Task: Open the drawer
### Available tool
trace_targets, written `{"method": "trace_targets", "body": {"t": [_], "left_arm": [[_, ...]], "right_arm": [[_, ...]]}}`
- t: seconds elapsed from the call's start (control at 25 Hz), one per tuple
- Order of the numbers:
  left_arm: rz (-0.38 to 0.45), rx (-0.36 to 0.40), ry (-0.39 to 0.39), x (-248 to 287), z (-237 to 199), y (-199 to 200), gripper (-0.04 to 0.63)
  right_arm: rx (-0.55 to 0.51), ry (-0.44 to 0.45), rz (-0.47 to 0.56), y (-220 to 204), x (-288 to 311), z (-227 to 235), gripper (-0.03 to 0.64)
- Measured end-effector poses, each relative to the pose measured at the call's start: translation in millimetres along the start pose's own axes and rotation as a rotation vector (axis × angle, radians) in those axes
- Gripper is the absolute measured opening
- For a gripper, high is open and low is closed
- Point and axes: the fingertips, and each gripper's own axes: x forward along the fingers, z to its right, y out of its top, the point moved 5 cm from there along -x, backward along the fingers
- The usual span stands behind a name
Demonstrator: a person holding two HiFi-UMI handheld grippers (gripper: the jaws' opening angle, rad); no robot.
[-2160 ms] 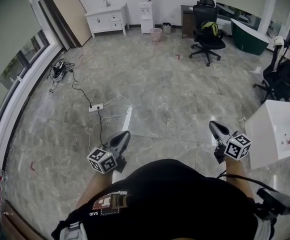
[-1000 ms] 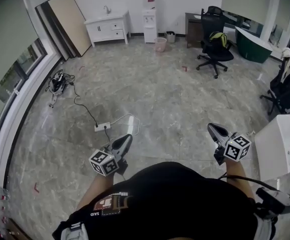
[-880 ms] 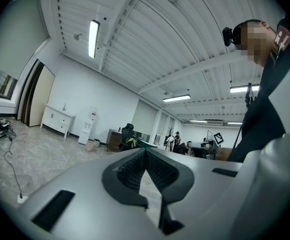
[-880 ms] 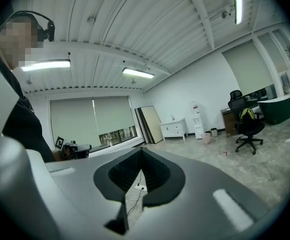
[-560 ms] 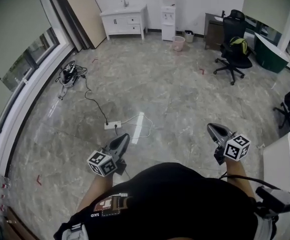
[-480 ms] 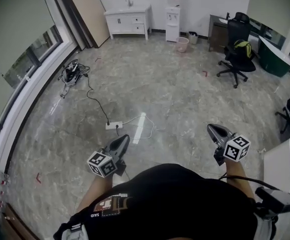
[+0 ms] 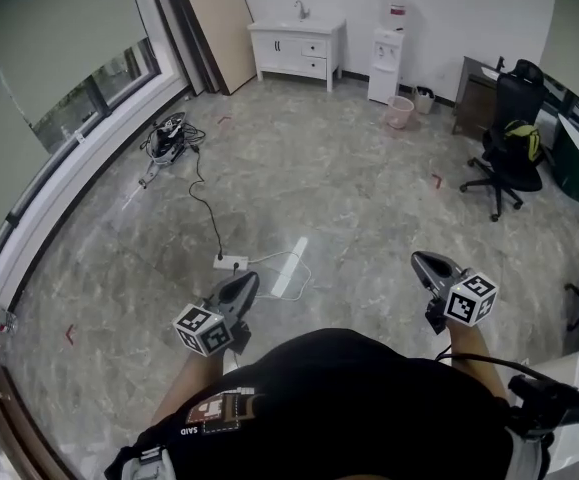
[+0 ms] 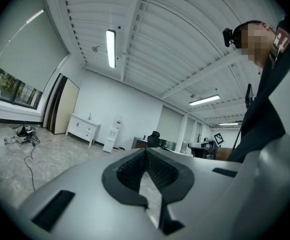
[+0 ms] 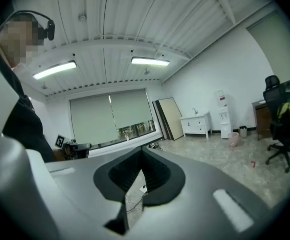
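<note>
A white cabinet with drawers (image 7: 297,48) and a sink on top stands against the far wall, well across the room from me. It also shows small in the left gripper view as the cabinet (image 8: 83,129) and in the right gripper view as the cabinet (image 9: 197,124). My left gripper (image 7: 241,286) and right gripper (image 7: 424,265) are held level in front of the person's body, over bare floor. Both point across the room. The left gripper (image 8: 146,151) has its jaws together with nothing in them, and so does the right gripper (image 9: 141,149).
A power strip with cables (image 7: 231,262) lies on the floor just ahead of the left gripper. A small machine (image 7: 166,133) sits by the window. A water dispenser (image 7: 386,50), a pink bin (image 7: 400,111) and an office chair (image 7: 509,133) stand to the right of the cabinet.
The head view has swung left: the cabinet, dispenser and chair slid rightwards and the white table at the right left the picture. Both grippers kept their place before the body, jaws still together.
</note>
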Motion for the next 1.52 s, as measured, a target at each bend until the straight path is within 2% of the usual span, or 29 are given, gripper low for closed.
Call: {"method": "trace_targets", "body": {"t": [0.16, 0.32, 0.52, 0.64, 0.76, 0.92, 1.16, 1.36, 1.52], "left_arm": [[0.032, -0.016, 0.034, 54.7, 1.3, 0.0, 0.000], [0.020, 0.005, 0.031, 101.8, 5.7, -1.6, 0.000], [-0.001, -0.015, 0.066, 132.1, -23.6, 3.0, 0.000], [0.005, -0.036, 0.050, 154.7, -48.2, 4.3, 0.000], [-0.009, -0.034, 0.022, 177.3, -84.8, 7.7, 0.000], [0.010, -0.044, -0.040, 203.9, -149.2, 40.0, 0.000], [-0.019, 0.028, -0.081, 233.3, -254.3, 98.4, 0.000], [-0.017, 0.023, -0.075, 252.8, -324.1, 126.9, 0.000], [0.008, -0.005, -0.059, 260.0, -358.8, 134.0, 0.000]], "right_arm": [[-0.019, 0.048, 0.012, 21.4, 14.4, 58.0, -0.002], [-0.006, 0.068, 0.009, 28.3, 28.4, 107.0, -0.002], [0.023, 0.066, -0.002, 31.0, 53.3, 146.4, -0.002], [0.034, 0.049, -0.011, 30.2, 76.6, 166.8, -0.002], [0.028, 0.031, -0.016, 36.0, 110.9, 177.7, -0.002], [0.005, -0.010, -0.008, 61.7, 173.7, 182.4, -0.002], [-0.012, -0.052, 0.041, 108.1, 271.5, 181.8, -0.002], [-0.016, -0.028, 0.032, 117.7, 348.9, 185.9, -0.002], [-0.012, -0.015, 0.004, 119.9, 389.7, 199.2, -0.002]]}}
